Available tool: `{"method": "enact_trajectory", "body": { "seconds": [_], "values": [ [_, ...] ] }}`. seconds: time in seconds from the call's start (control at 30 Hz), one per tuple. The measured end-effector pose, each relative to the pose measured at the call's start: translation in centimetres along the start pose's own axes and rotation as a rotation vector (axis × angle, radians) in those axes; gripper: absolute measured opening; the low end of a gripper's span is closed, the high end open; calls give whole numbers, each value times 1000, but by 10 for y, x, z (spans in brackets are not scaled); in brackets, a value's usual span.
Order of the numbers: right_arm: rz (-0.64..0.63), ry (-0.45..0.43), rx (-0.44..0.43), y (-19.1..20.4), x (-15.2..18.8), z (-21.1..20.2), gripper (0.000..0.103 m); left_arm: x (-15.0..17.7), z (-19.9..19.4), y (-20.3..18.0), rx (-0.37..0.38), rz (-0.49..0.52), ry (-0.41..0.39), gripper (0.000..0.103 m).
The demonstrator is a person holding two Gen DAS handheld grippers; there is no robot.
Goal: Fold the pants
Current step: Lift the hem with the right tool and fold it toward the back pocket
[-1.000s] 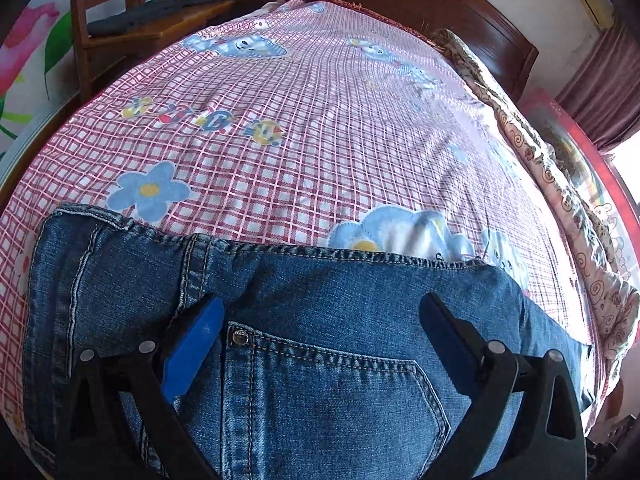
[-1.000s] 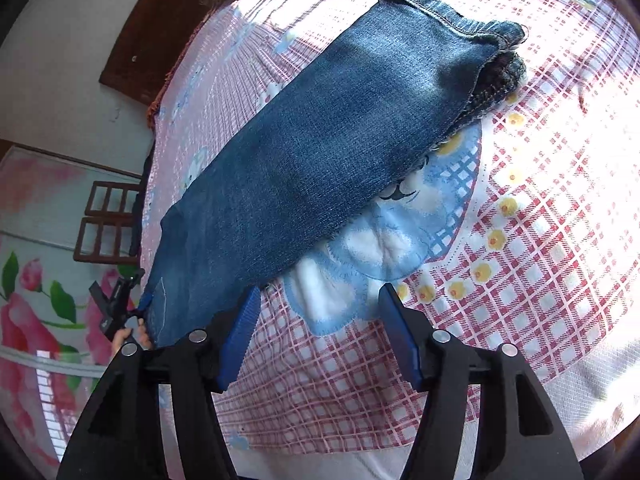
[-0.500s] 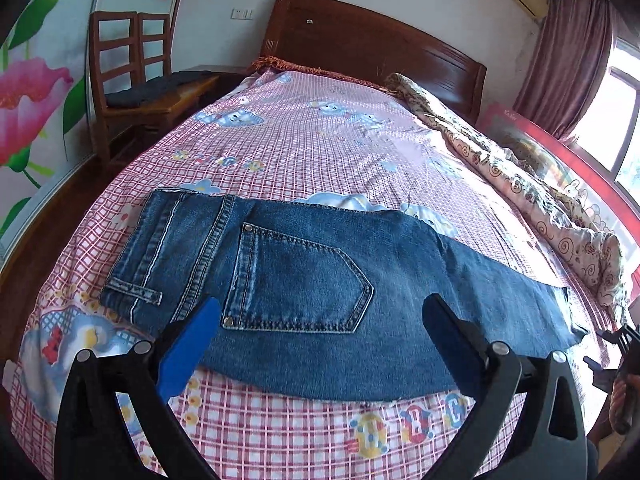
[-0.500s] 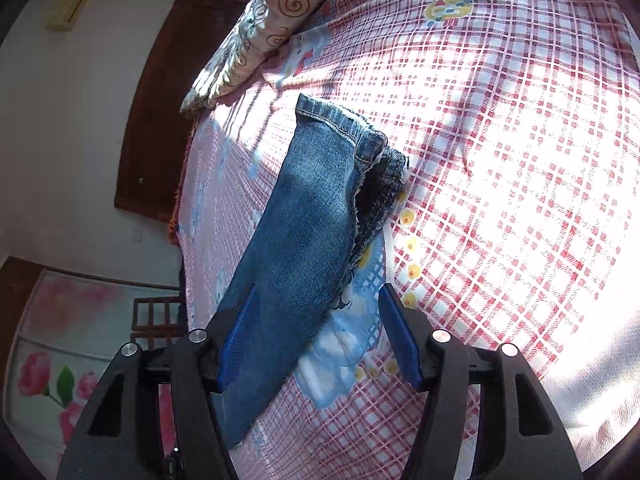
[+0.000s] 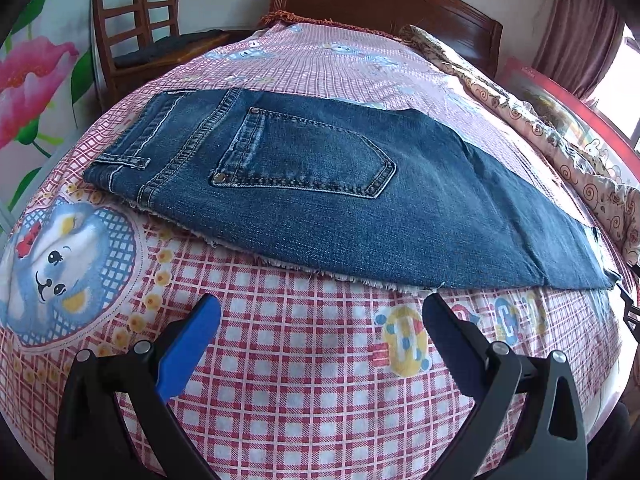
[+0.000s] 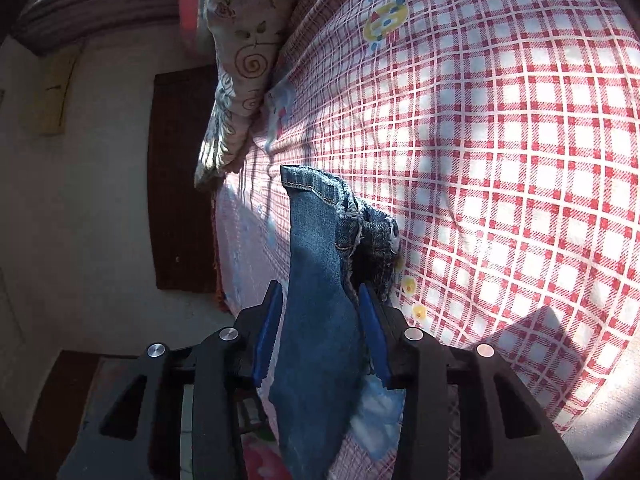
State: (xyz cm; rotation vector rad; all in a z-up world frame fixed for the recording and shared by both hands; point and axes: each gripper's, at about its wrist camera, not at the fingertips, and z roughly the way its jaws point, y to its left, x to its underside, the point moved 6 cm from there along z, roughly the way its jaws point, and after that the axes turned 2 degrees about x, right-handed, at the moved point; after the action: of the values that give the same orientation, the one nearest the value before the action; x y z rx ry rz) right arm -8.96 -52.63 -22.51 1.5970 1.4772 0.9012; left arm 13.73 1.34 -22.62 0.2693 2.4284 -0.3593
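Blue jeans (image 5: 328, 184) lie flat on the bed, folded lengthwise, with the waistband at the left and a back pocket facing up. My left gripper (image 5: 320, 314) is open and empty, just short of the jeans' near edge. In the right wrist view the leg end of the jeans (image 6: 320, 280) runs between the blue pads of my right gripper (image 6: 318, 300). The jaws stand partly closed around the leg, with the hem (image 6: 320, 184) beyond the fingertips. Small gaps still show beside the cloth.
The bed has a red-and-white checked sheet (image 5: 312, 380) with cartoon prints. A rolled floral quilt (image 5: 560, 140) lies along the right side. A wooden headboard (image 5: 384, 0) is at the far end, and a wooden chair (image 5: 132, 28) stands at the left.
My left gripper pulled back off the jeans to the near edge of the bed. My right gripper moved in over the leg end and its jaws narrowed around it.
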Motion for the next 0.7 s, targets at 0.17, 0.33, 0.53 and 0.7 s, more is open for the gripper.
{"method": "enact_trajectory", "body": {
  "seconds": [0.17,0.33,0.53,0.7],
  "values": [
    [-44,-15,141,-9,-7,16,2,-4,5,-4,-24,55,9,101],
    [-275,-48,244,17,5,8,1,-4,10,-8,-55,100,15,101],
    [-163,4,264,-10,-3,16,2,-4,8,-7,-35,86,2,101],
    [-114,-41,227,-14,-1,-3,2,-2,7,-3,-22,79,-7,101]
  ]
}}
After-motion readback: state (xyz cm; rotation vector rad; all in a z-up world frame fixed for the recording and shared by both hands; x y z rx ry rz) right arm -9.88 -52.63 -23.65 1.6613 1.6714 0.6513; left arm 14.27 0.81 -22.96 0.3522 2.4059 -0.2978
